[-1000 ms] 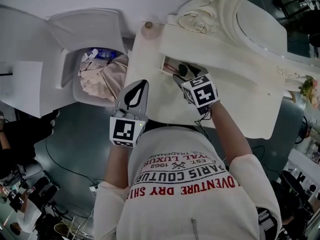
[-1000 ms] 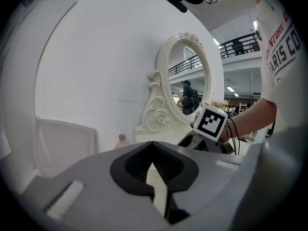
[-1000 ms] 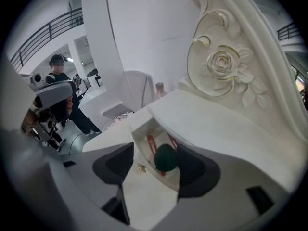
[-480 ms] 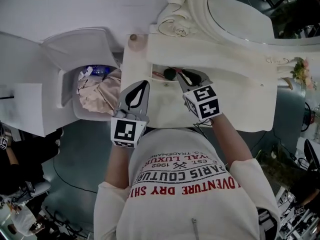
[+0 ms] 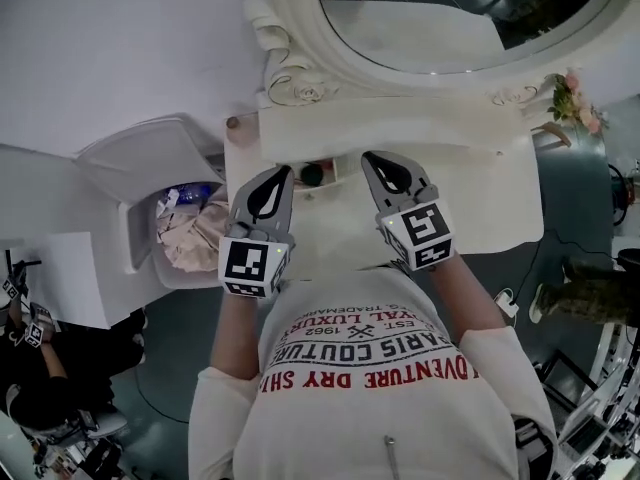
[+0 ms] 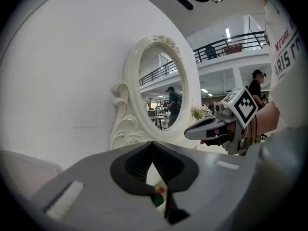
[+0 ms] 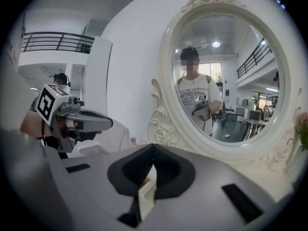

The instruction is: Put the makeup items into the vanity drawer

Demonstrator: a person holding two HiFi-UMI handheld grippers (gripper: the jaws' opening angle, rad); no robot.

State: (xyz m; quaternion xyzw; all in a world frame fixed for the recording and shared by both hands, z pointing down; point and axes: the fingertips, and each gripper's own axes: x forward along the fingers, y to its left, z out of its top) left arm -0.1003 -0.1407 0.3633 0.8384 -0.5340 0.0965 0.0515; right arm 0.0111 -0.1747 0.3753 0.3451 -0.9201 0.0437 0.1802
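Note:
In the head view the cream vanity table (image 5: 480,193) has its drawer (image 5: 345,172) pulled a little way open, with a dark round makeup item (image 5: 311,175) lying inside. My left gripper (image 5: 284,172) hovers just left of the drawer, shut and empty. My right gripper (image 5: 368,158) sits just right of it, above the tabletop, shut with nothing between the jaws. In the left gripper view the closed left gripper (image 6: 153,146) points at the drawer, and a green and red item (image 6: 158,198) shows below. In the right gripper view, the shut right gripper (image 7: 153,148) frames the drawer's white corner (image 7: 147,191).
An oval mirror (image 5: 440,8) in an ornate white frame stands at the table's back. Pink flowers (image 5: 570,93) sit at its right end. A small round-topped item (image 5: 232,123) stands at the table's left corner. A white bin (image 5: 190,238) with its lid up holds crumpled waste.
My right gripper has come back out of the drawer and its jaws have gone from open to shut, empty. The left gripper has stayed beside the drawer. The view has tilted up towards the mirror.

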